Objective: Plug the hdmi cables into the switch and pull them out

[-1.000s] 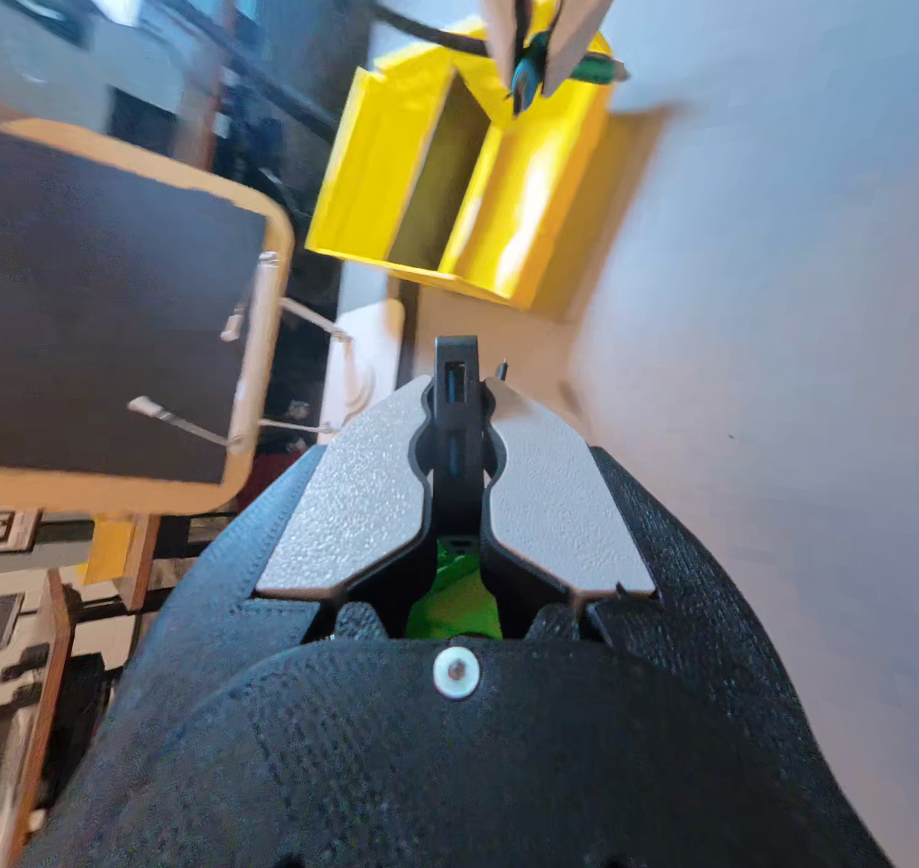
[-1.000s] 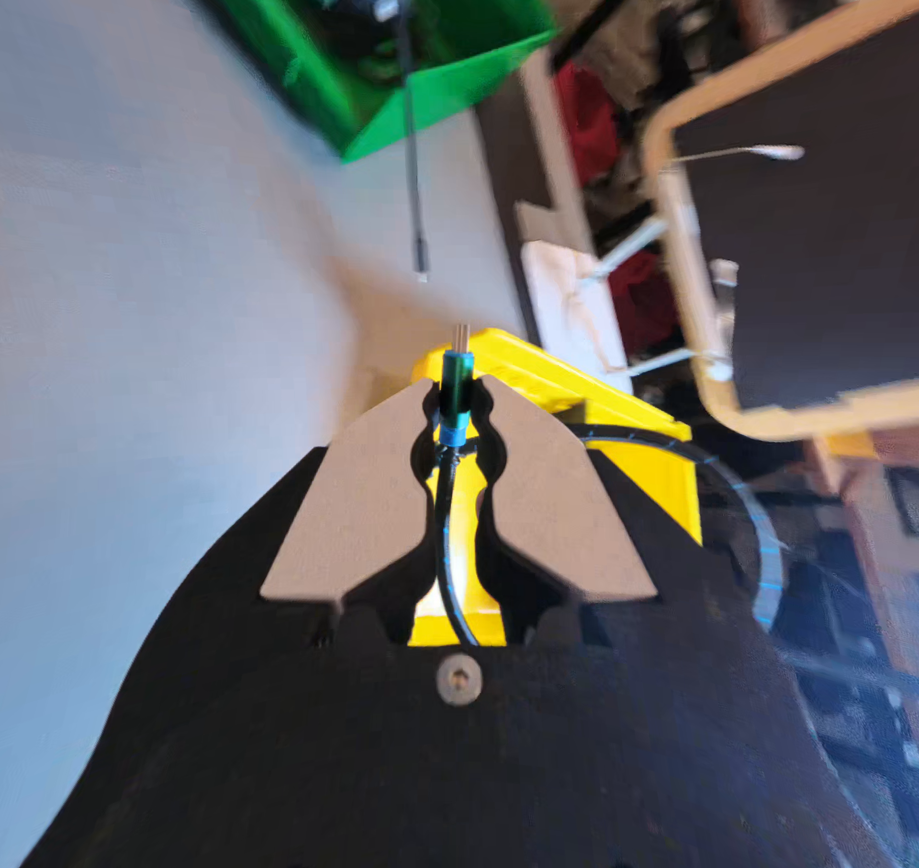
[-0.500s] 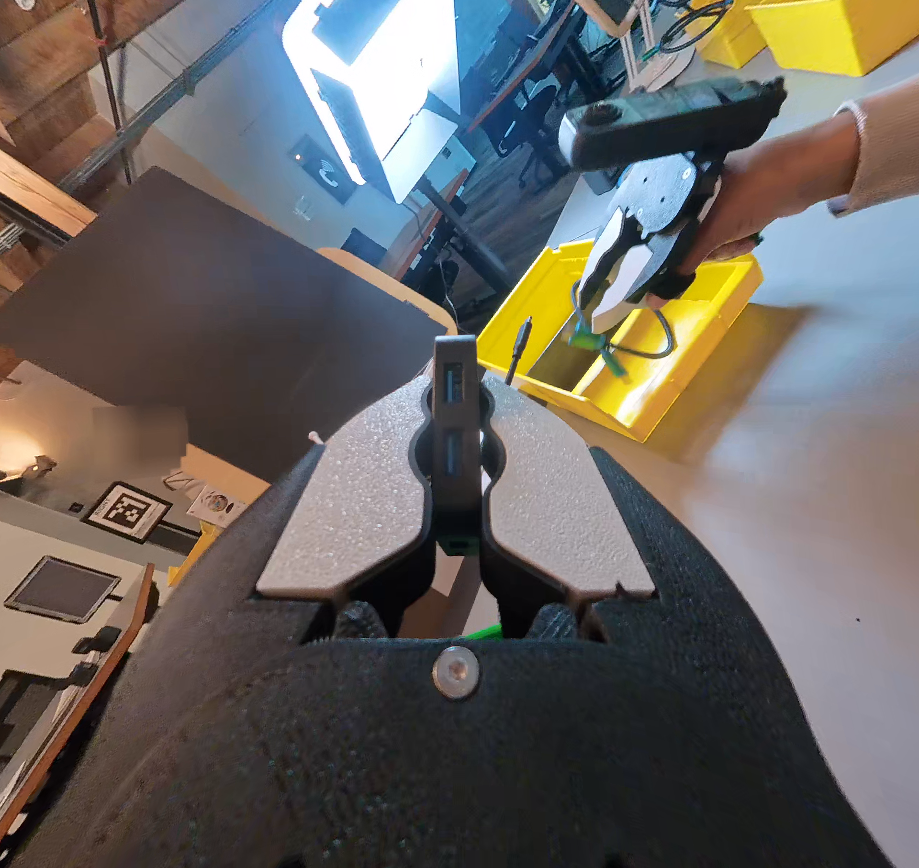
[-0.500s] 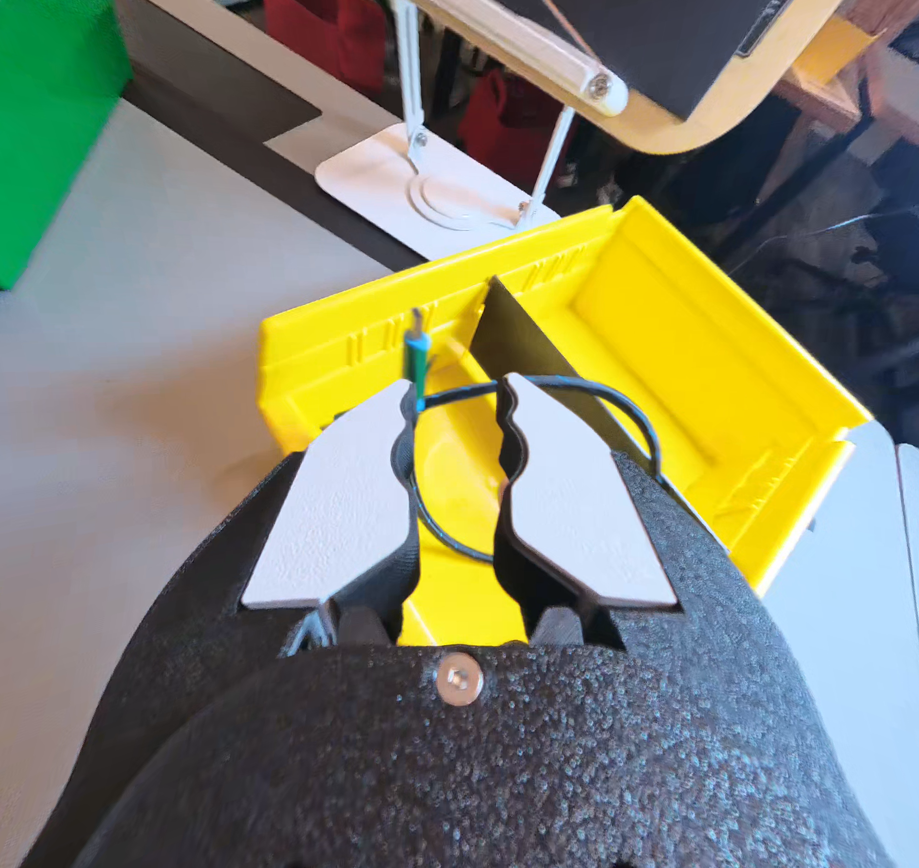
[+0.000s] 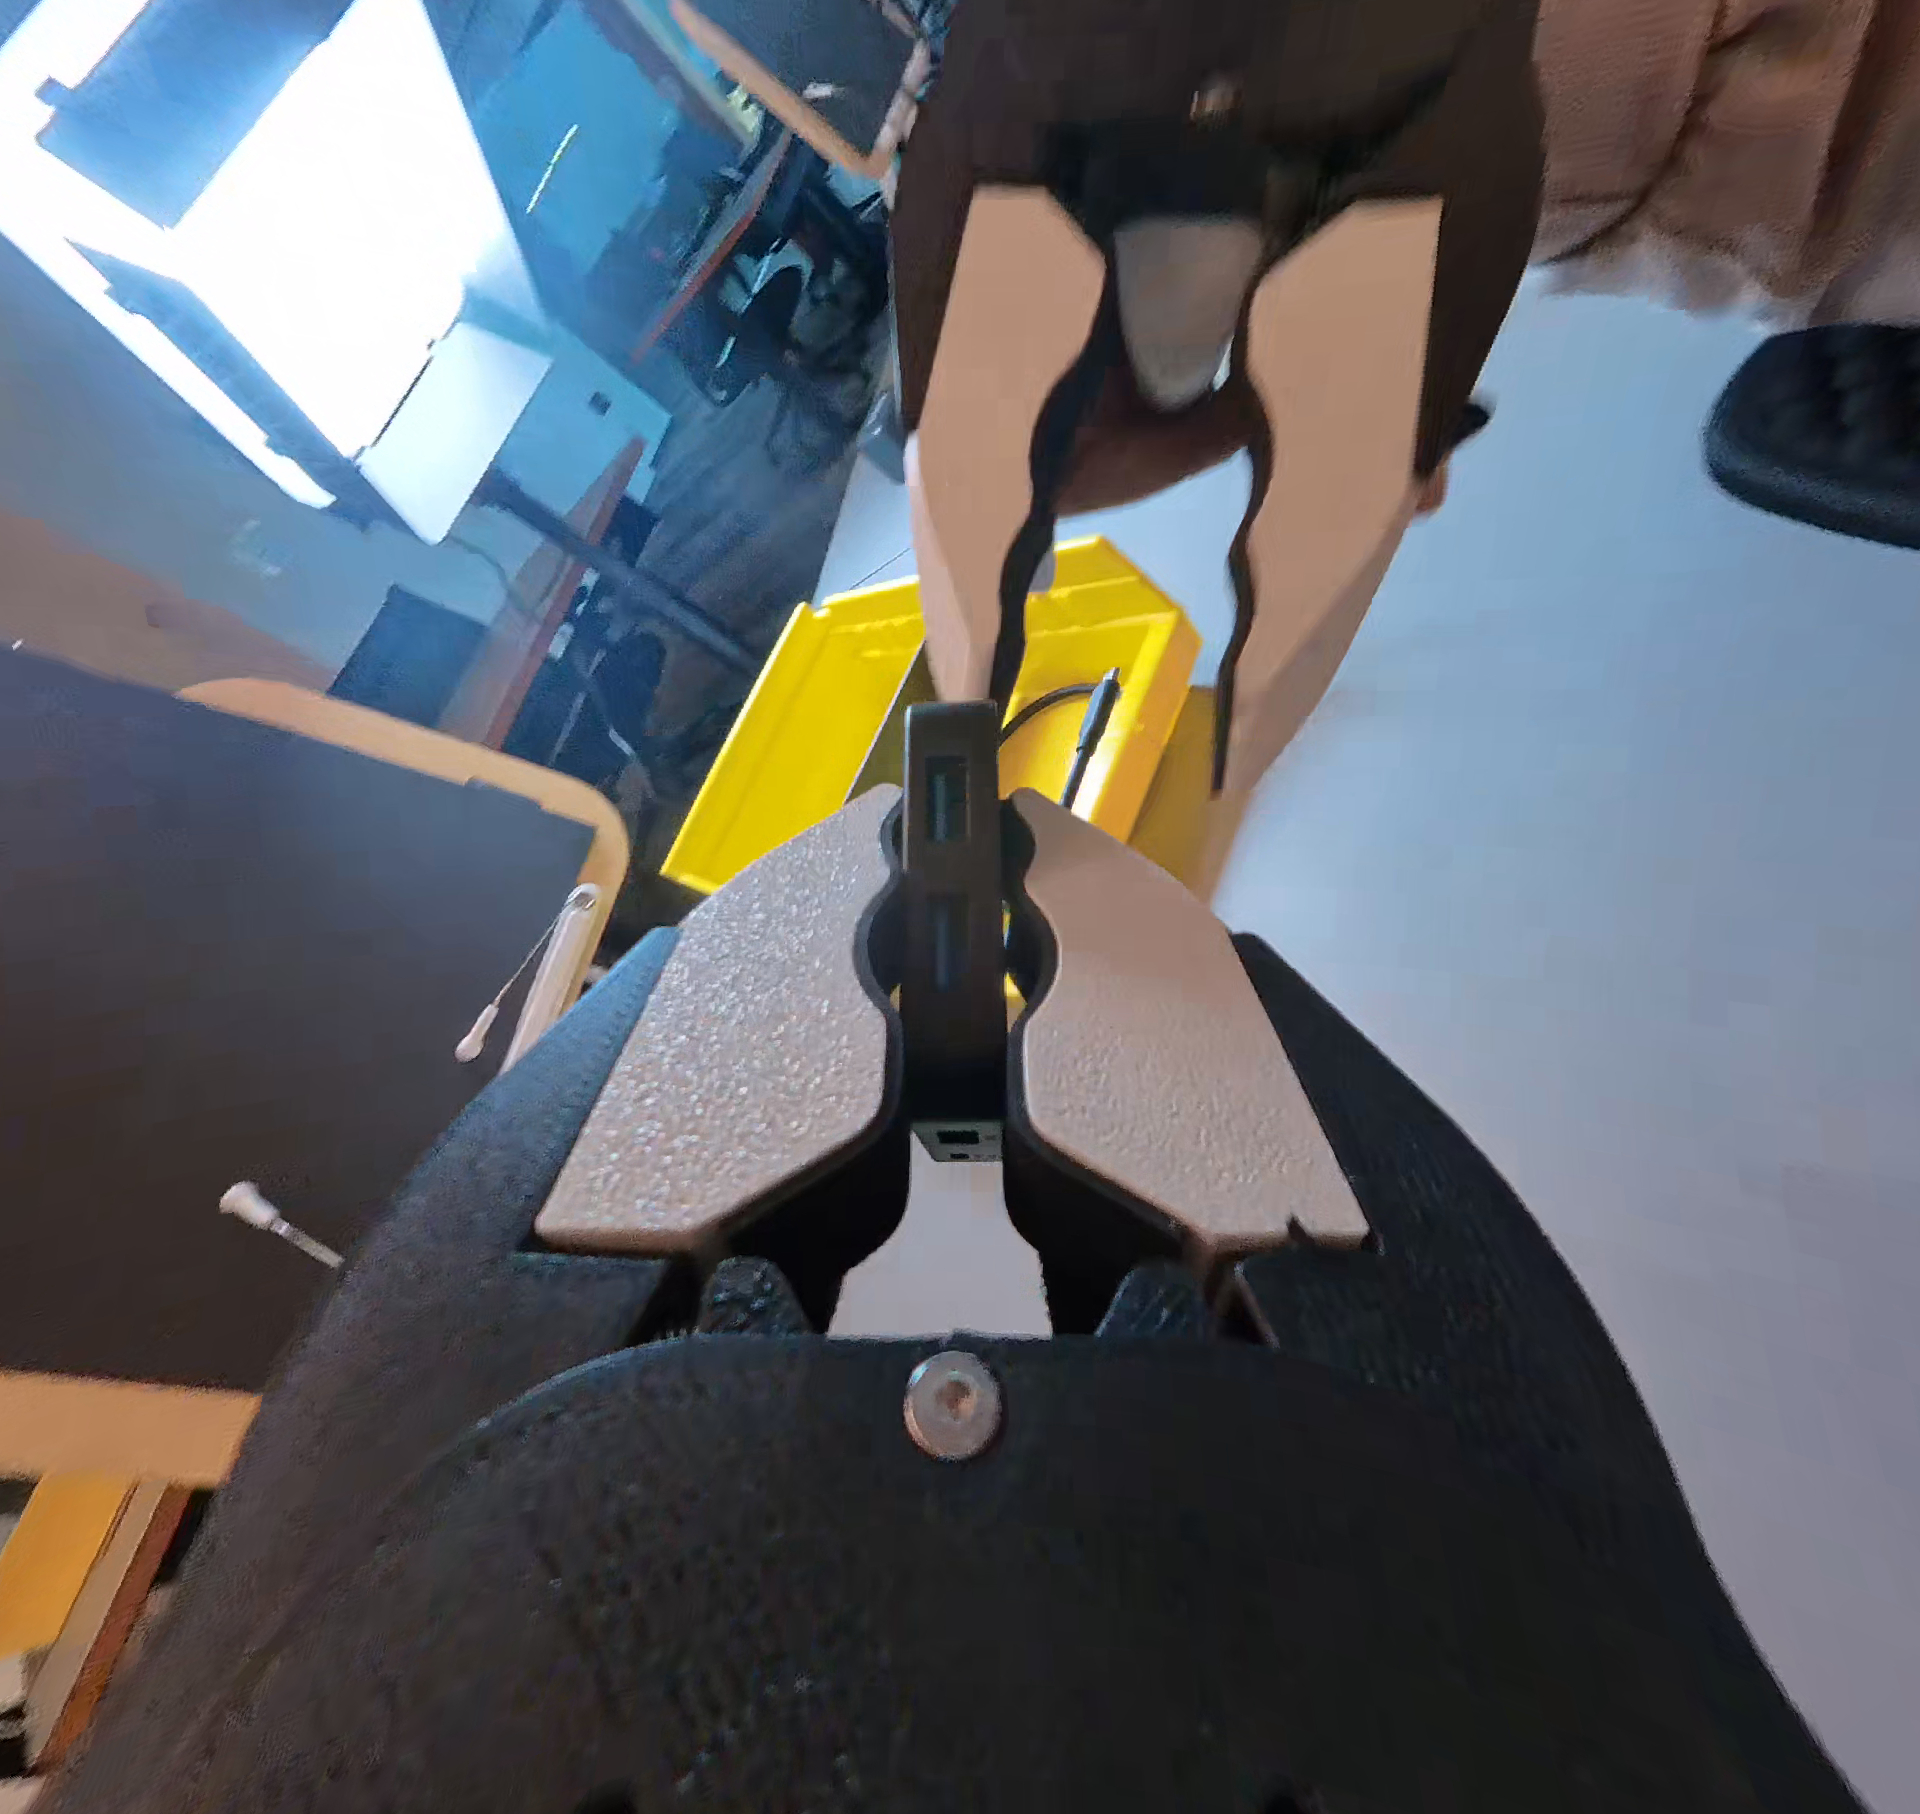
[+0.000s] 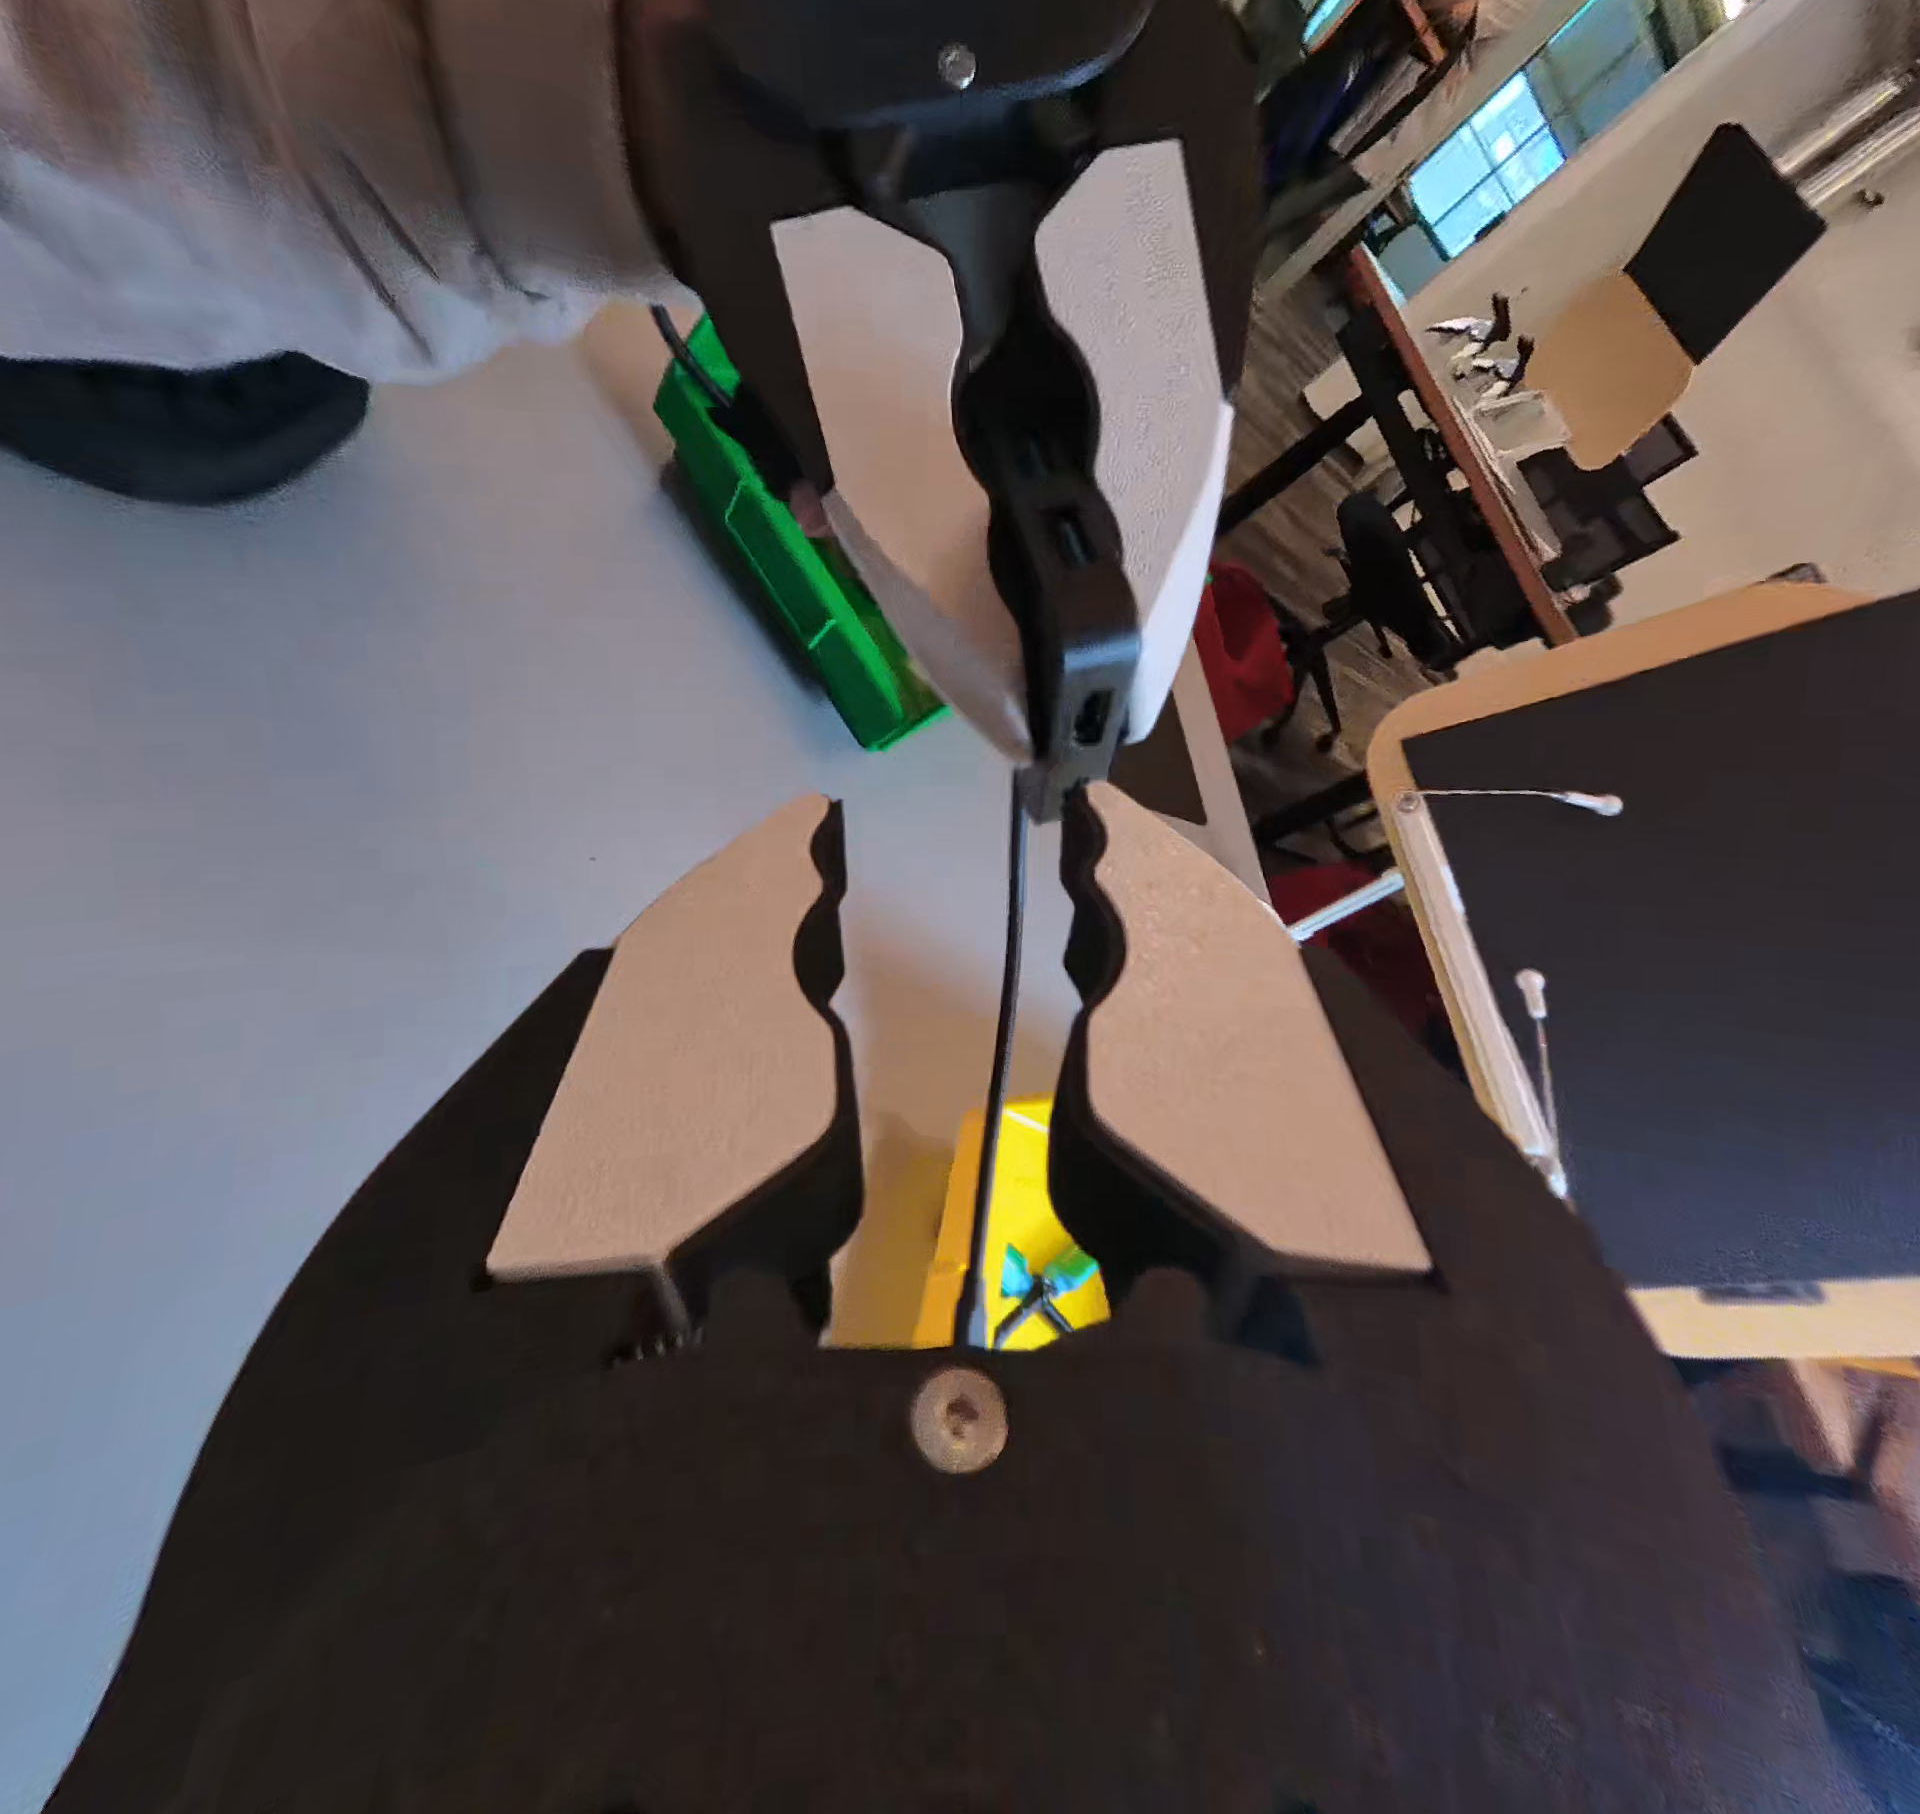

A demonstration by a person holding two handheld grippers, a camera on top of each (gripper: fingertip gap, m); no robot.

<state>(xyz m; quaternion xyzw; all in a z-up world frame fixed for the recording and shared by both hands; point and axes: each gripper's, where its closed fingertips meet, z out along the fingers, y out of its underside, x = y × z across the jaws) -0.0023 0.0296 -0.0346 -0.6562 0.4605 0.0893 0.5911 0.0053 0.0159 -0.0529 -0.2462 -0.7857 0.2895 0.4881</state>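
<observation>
Left gripper point(image 5: 951, 808), its grey pebbled pads pressed on the switch point(image 5: 951, 917), holds that slim black rectangular box edge-up above the pale table point(image 5: 1558, 933); two recessed ports show along its narrow face. Right gripper point(image 6: 951, 814) faces it with jaws apart, nothing clamped; a thin black cable point(image 6: 1003, 1016) runs taut between them, its dark plug meeting the switch's end. Yellow plastic bin point(image 5: 821, 746), beyond the switch, contains a loose black cable end. Green plastic bin point(image 6: 769, 559) lies farther left on the table, contents unclear.
</observation>
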